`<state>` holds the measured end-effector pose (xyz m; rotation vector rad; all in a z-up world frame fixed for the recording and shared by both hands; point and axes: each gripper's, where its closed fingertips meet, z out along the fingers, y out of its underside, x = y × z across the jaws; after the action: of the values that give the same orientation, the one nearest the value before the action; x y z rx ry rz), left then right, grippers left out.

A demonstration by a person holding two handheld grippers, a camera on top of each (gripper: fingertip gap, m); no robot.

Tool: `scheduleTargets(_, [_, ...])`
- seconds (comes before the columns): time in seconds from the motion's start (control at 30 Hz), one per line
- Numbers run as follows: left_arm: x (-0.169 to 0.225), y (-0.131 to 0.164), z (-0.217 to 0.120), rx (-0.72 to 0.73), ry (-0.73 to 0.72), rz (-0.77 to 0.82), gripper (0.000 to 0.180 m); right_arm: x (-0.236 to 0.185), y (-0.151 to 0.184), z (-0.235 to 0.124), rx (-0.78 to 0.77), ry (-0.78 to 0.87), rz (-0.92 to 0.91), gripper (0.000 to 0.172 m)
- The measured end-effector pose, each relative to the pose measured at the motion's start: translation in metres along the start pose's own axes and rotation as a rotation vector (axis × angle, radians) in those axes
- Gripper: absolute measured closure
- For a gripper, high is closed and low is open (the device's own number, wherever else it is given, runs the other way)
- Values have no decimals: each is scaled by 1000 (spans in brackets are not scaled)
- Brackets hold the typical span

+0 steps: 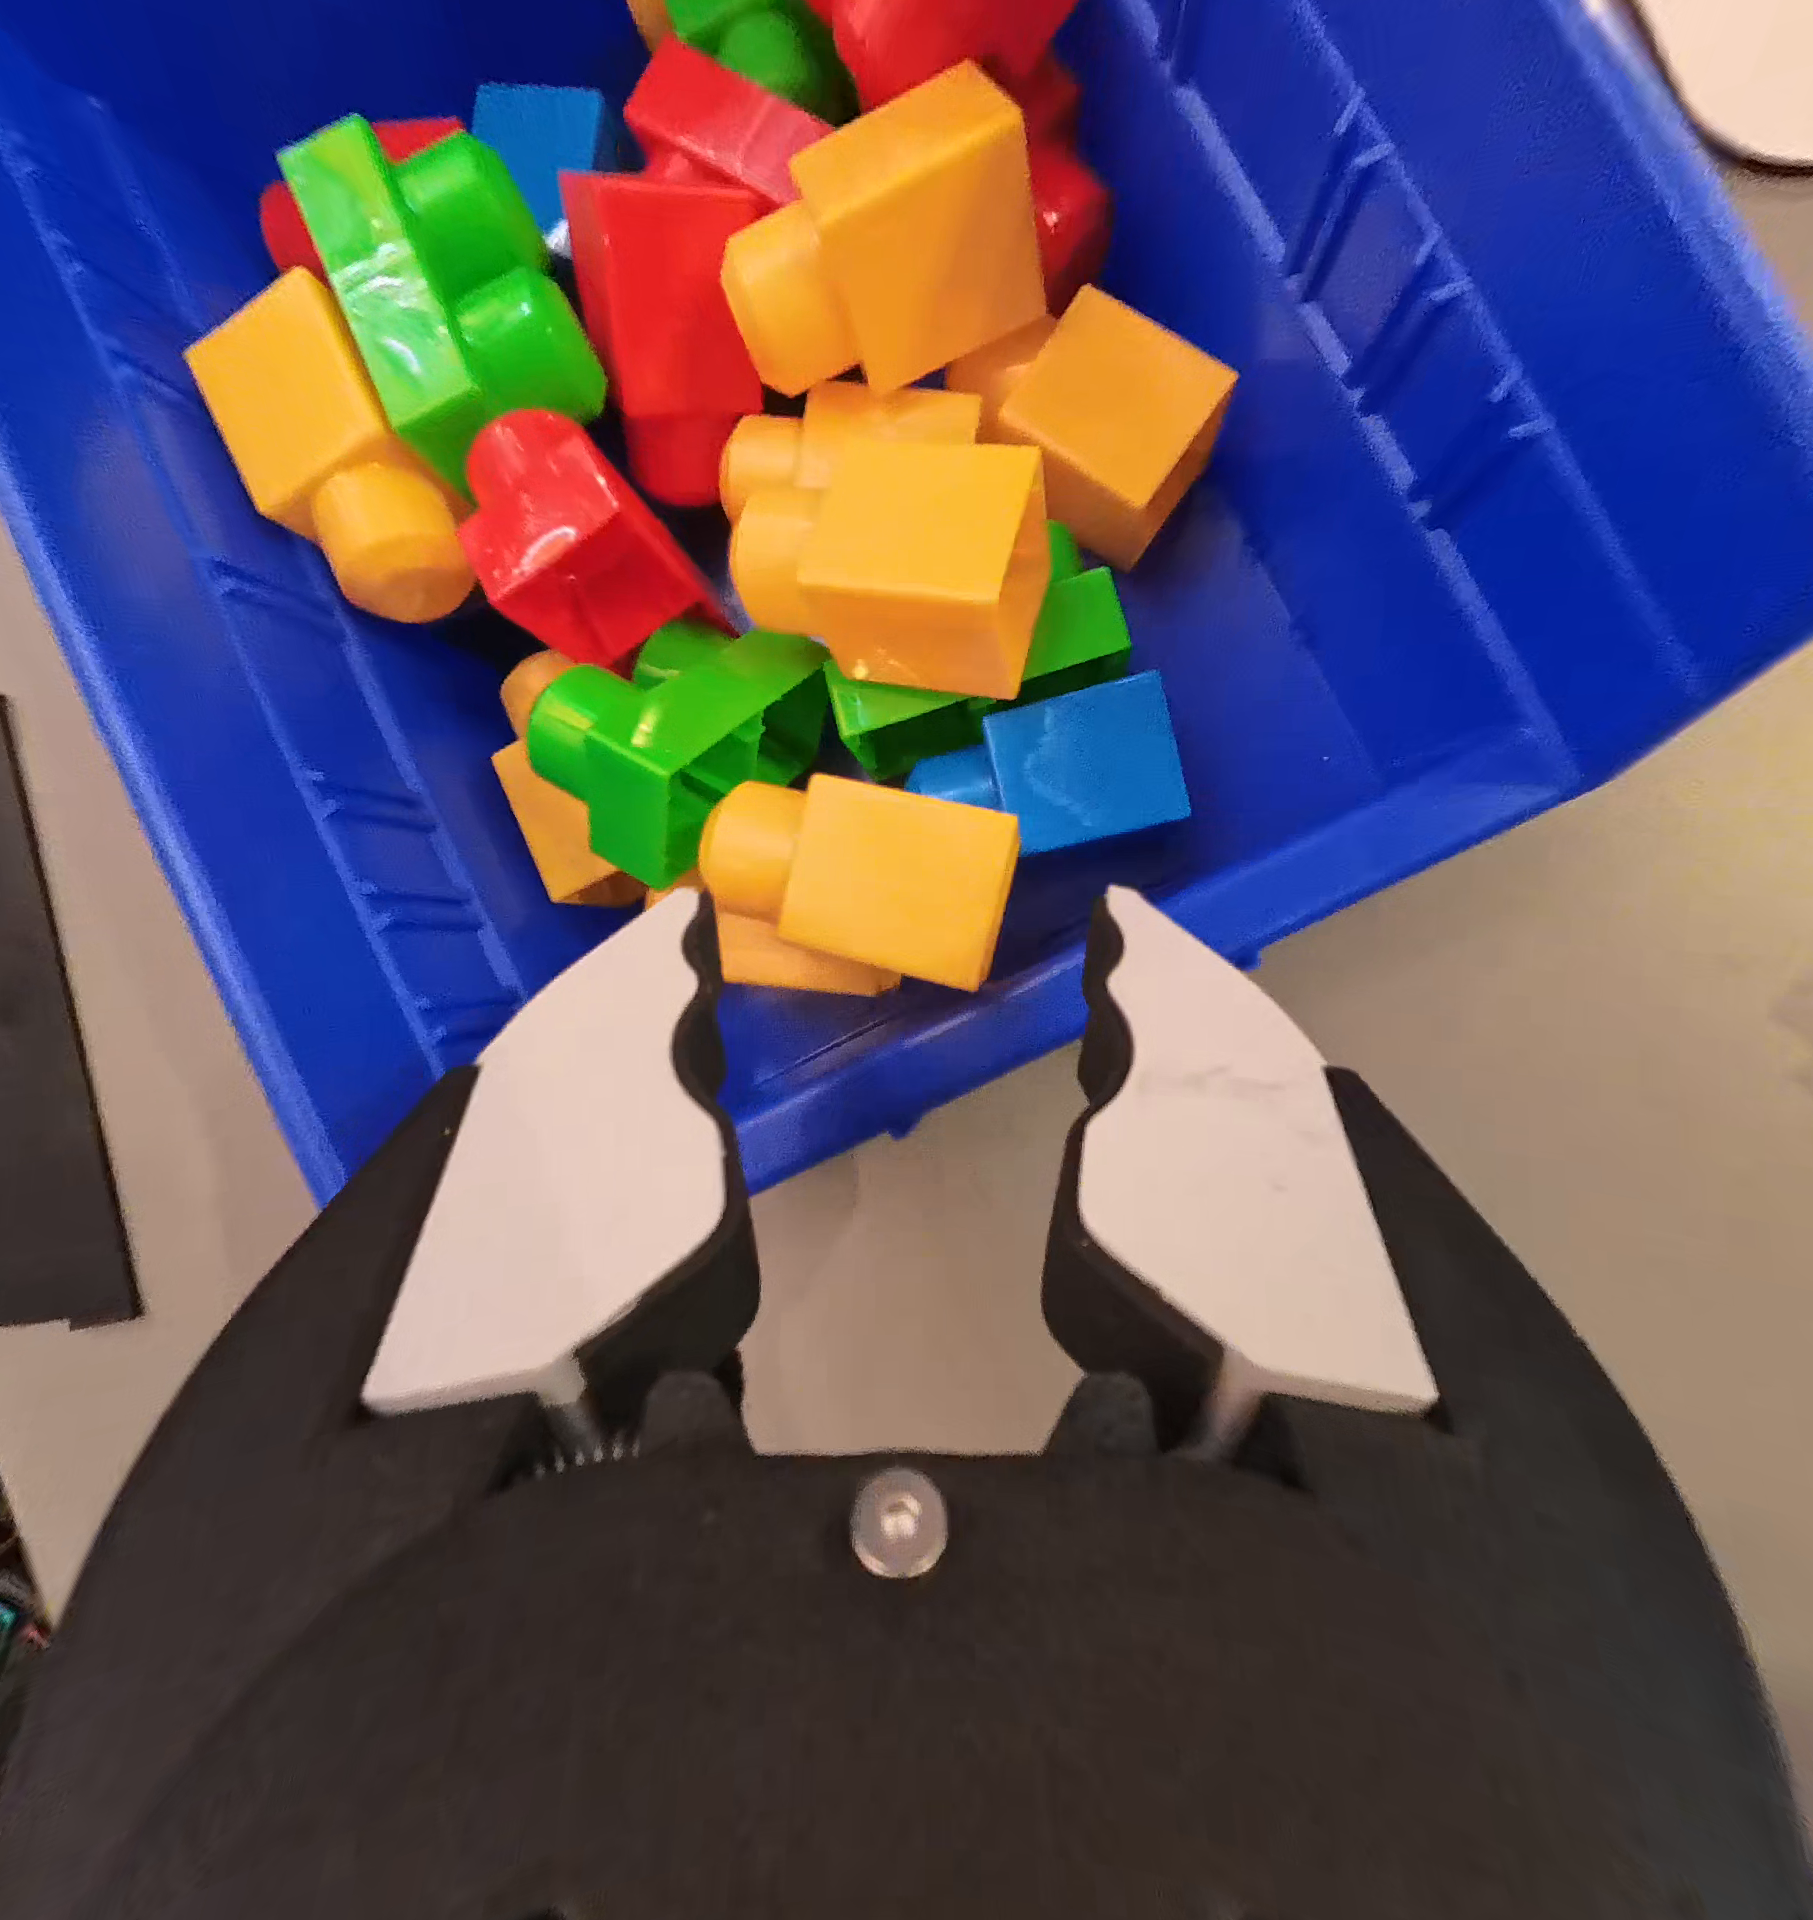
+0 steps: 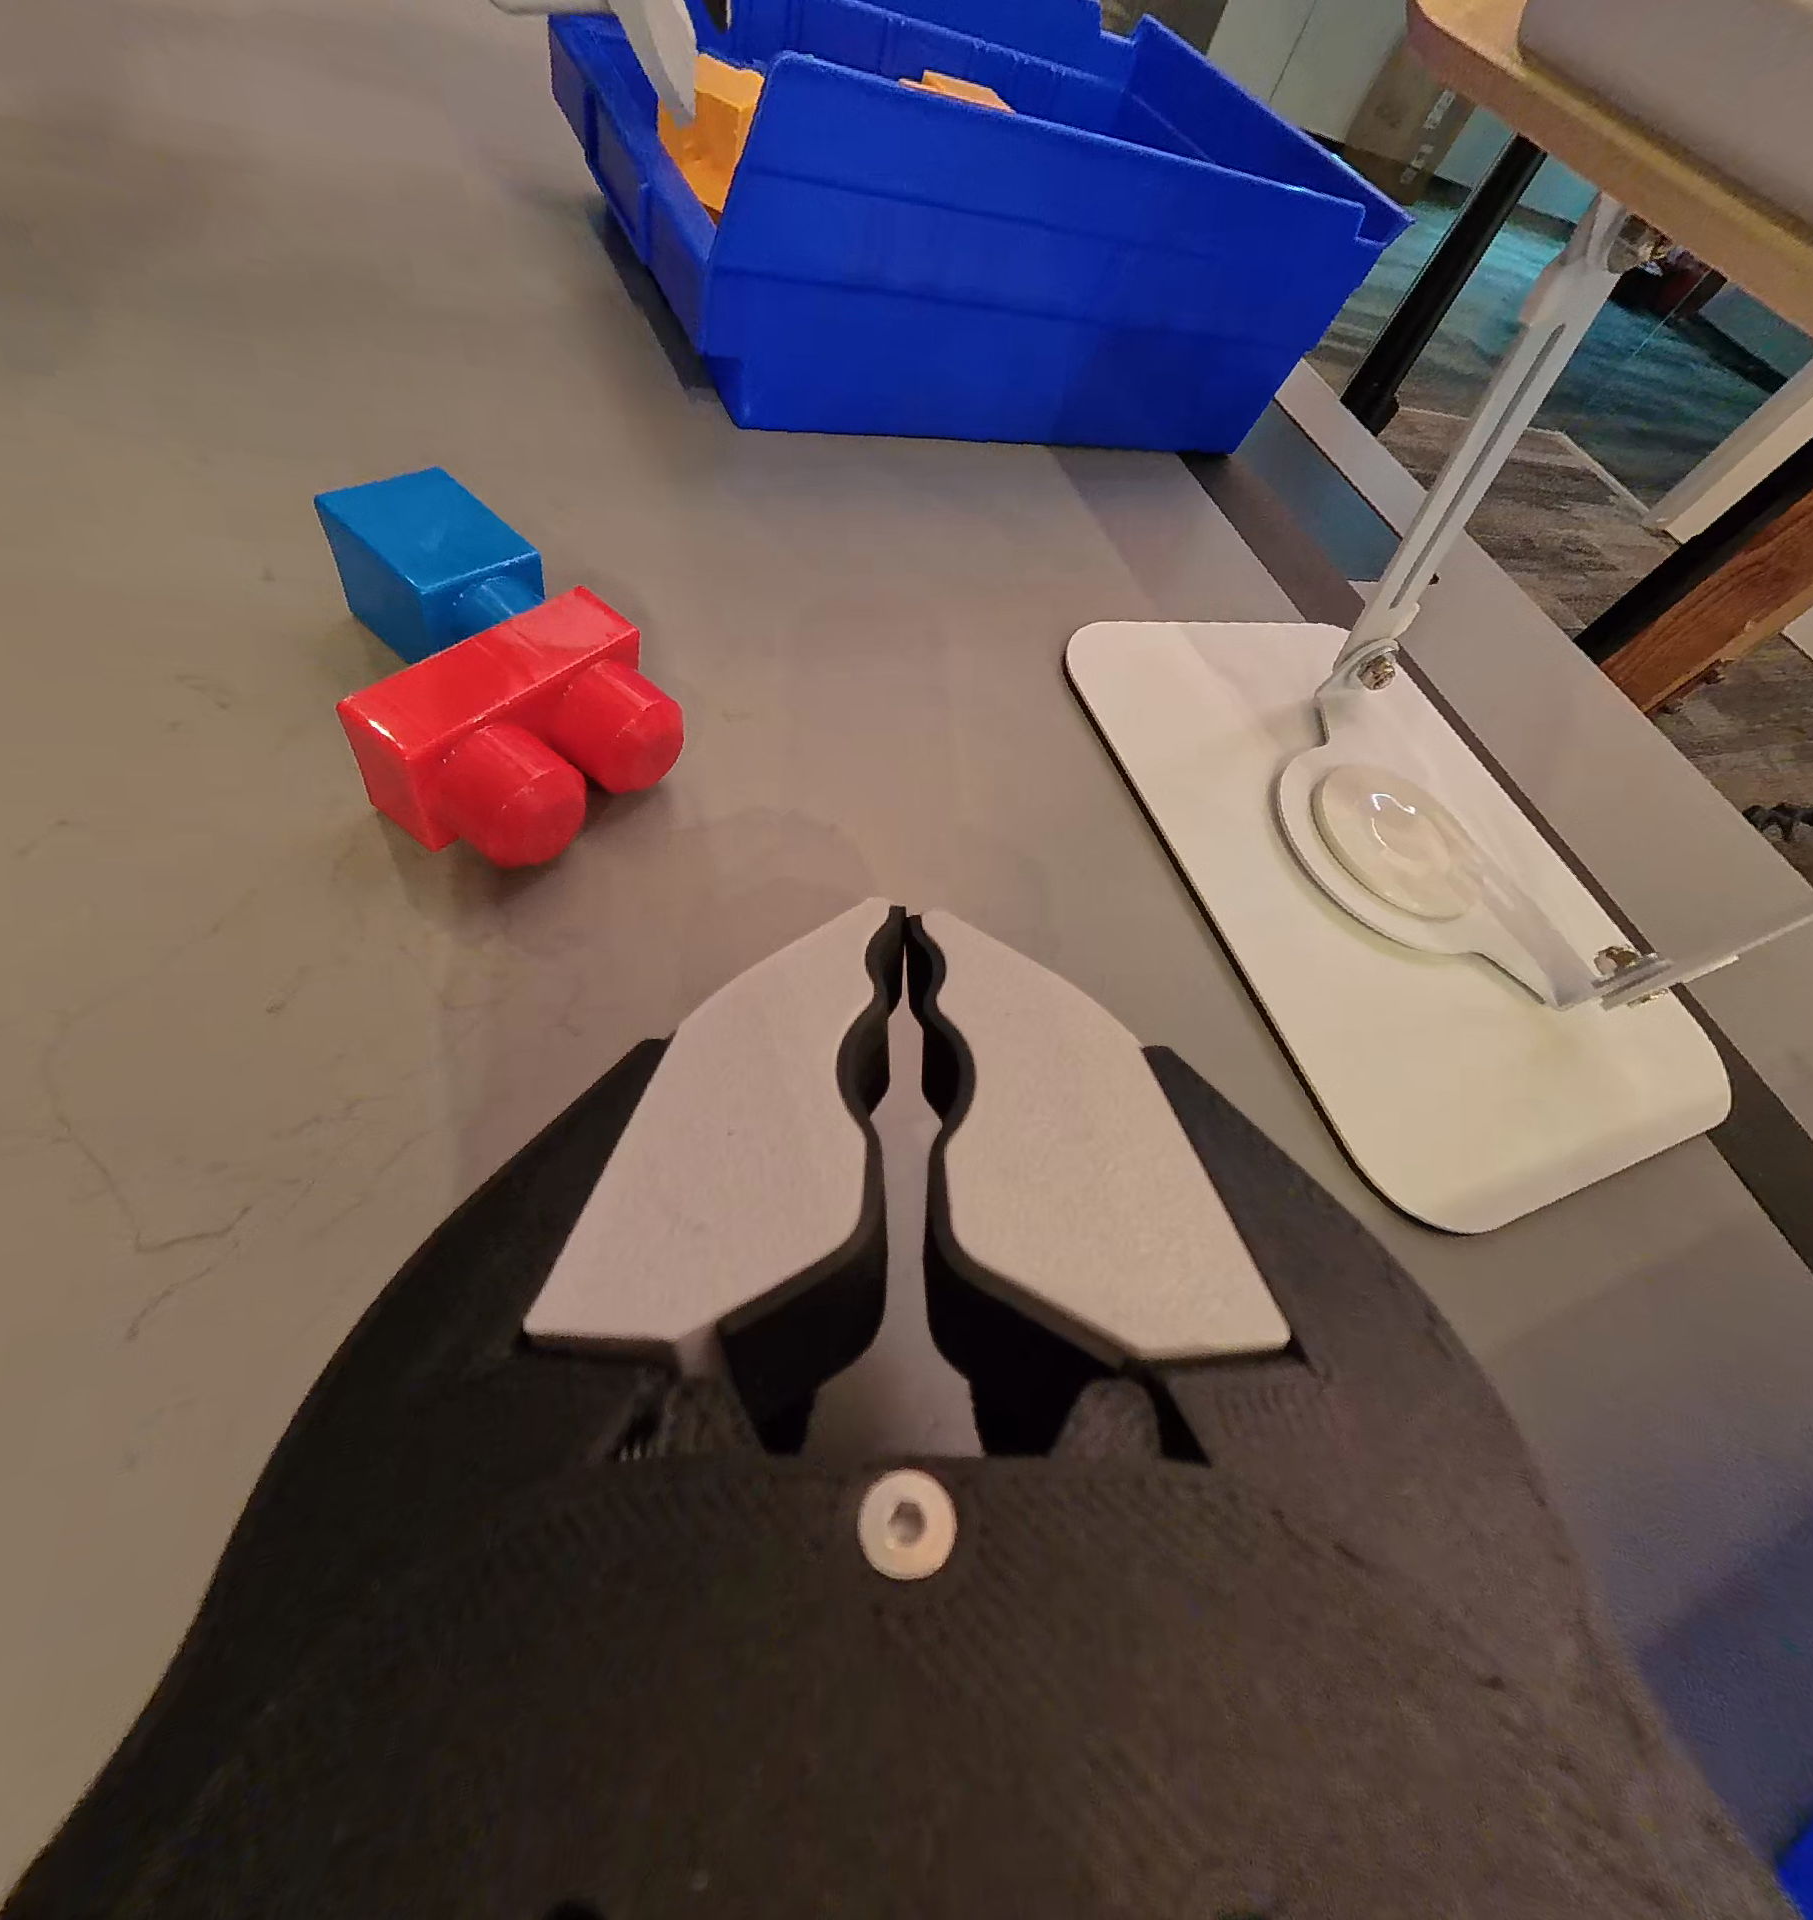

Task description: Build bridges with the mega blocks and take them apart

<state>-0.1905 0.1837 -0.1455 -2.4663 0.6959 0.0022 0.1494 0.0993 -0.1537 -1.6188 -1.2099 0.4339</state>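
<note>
Left gripper (image 1: 897, 914): wide apart, gripping nothing; its tips hang over the near rim of the bin (image 1: 1453, 582).
Left fingers (image 1: 611, 1049): white with black wavy pads; the left tip is just beside the stud of a yellow block (image 1: 886, 883), the right tip stands clear of that block with a gap between.
Yellow block: lies on its side at the near end of the heap, stud toward the left, on top of another yellow piece.
Bin: blue, ribbed walls, on the grey table (image 1: 1504, 1195); filled with a loose heap of yellow, green, red and blue blocks.
Near neighbours in the heap: a green block (image 1: 663, 748) to the left, a blue one (image 1: 1078, 758) to the right.
Right gripper (image 2: 904, 920): closed, pads meeting at the tips, nothing between them; it hovers low over bare table.
Pair of blocks: a red block (image 2: 507, 717) with two studs and a blue block (image 2: 419, 556) joined end to end, lying on their sides on the table, ahead and left of the right gripper, apart from it.
Stand (image 2: 1401, 935): white flat base with a thin arm, to the right of the right gripper, near the table edge.
</note>
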Motion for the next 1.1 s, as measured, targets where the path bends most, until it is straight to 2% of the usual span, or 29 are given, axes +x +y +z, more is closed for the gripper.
scheduleTargets(0.2, [-3,2,20,-62,54,7,125,-1,0,0,0,-5,-4,172])
scheduleTargets(0.27, [-4,-2,23,-34,73,9,126,-1,1,-1,-3,-6,-6,172])
scheduleTargets(0.4, [-10,-2,24,-29,30,60,127,-1,1,-2,-2,-7,-3,172])
scheduleTargets(0.57, [-11,-8,12,42,2,83,127,-1,1,-2,-3,-8,-2,172])
scheduleTargets(0.67, [-5,-15,-8,106,-5,122,127,-1,1,-2,-3,-9,-2,172])
scheduleTargets(0.77, [37,-26,-39,220,94,271,128,-1,1,-1,-4,-10,-3,172])
scheduleTargets(0.87, [104,-19,-65,288,242,474,128,-1,2,-1,-7,-12,-3,172])
scheduleTargets(1.0, [207,22,-80,304,434,824,127,-2,2,-1,-12,-13,-8,172])
scheduleTargets(1.1, [261,54,-78,273,522,980,128,-3,3,0,-16,-13,-15,172])
